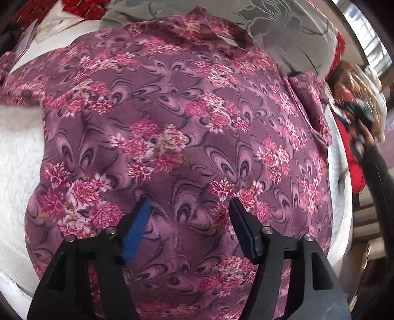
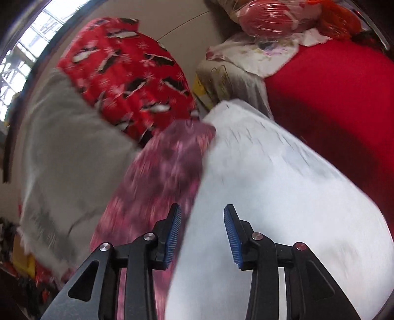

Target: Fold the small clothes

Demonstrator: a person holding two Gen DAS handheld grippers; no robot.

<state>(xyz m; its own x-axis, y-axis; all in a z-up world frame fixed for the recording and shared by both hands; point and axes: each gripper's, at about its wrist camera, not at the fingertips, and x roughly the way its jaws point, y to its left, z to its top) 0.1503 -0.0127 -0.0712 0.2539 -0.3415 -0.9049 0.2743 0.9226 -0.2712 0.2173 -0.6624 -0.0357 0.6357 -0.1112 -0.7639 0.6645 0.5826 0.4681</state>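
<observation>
A purple floral garment lies spread flat on a white quilted surface, neckline at the far side. My left gripper is open and empty, hovering just above the garment's lower middle. In the right wrist view, blurred by motion, a strip of the same garment runs along the left of my right gripper, which is open and empty above the white surface. The right gripper also shows far right in the left wrist view, held in a hand.
A grey pillow lies beyond the garment. A red patterned cushion, a grey cloth, a red blanket and plastic-wrapped bundles crowd the surface's far edge. A window is at the upper left.
</observation>
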